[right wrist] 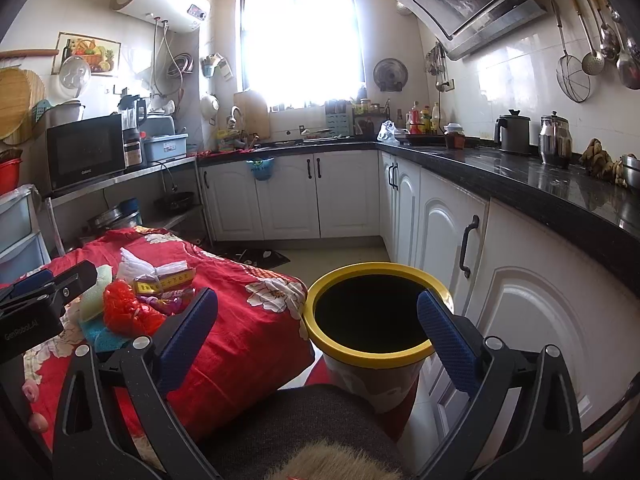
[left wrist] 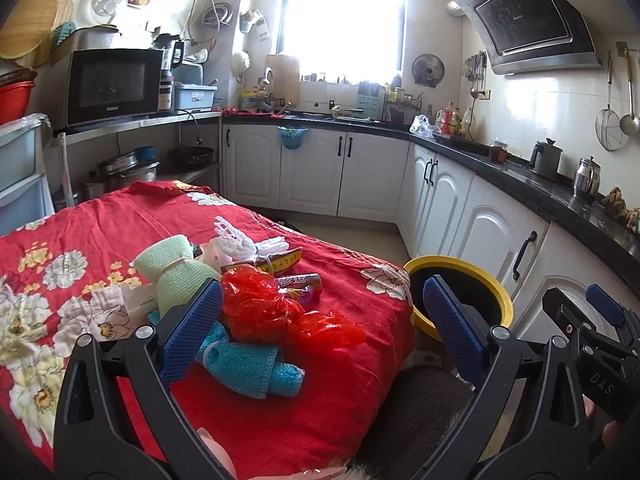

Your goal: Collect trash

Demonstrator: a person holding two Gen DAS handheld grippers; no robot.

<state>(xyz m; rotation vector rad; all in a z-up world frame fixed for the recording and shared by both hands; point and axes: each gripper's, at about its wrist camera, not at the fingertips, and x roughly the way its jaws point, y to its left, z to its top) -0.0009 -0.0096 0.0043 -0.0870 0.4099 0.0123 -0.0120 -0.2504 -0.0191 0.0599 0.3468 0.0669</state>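
Note:
A heap of trash lies on the table's red flowered cloth (left wrist: 88, 216): a crumpled red plastic bag (left wrist: 264, 312), a blue cloth (left wrist: 248, 368), a pale green sponge (left wrist: 176, 276), white tissue (left wrist: 240, 240) and snack wrappers (left wrist: 300, 284). My left gripper (left wrist: 324, 328) hangs open just short of the heap, its left finger beside the red bag. A yellow-rimmed bin (right wrist: 368, 320) stands on the floor right of the table. My right gripper (right wrist: 320, 336) is open and empty above the bin's near rim. The heap (right wrist: 132, 304) shows at the left of the right wrist view.
White cabinets (right wrist: 440, 248) under a black counter (right wrist: 540, 184) run along the right and back walls. A microwave (left wrist: 112, 84) sits on a shelf at the left, with drawers (left wrist: 20, 176) near it. A brown cushion (right wrist: 304, 420) lies below the grippers.

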